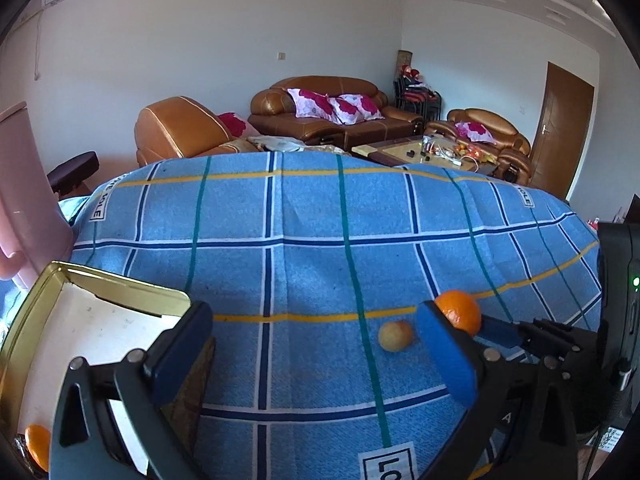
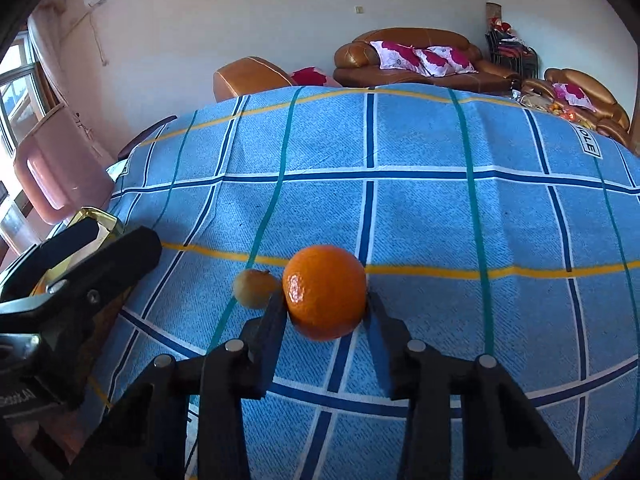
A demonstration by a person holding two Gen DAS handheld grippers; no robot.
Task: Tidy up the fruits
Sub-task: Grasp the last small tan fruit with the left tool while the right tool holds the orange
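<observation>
My right gripper (image 2: 326, 300) is shut on an orange (image 2: 325, 292) and holds it just above the blue plaid cloth (image 2: 420, 220). The same orange (image 1: 459, 312) shows at the right of the left wrist view, between the right gripper's fingers. A small yellowish fruit (image 2: 256, 288) lies on the cloth just left of the orange; it also shows in the left wrist view (image 1: 395, 335). My left gripper (image 1: 316, 348) is open and empty, beside a gold tin box (image 1: 120, 292) at the left. Another orange (image 1: 38, 446) lies in the box's near corner.
The cloth covers a table whose far edge is in view. A pink container (image 2: 60, 168) stands at the left beyond the box. Brown sofas (image 1: 332, 108) and a coffee table (image 1: 424, 152) stand behind the table.
</observation>
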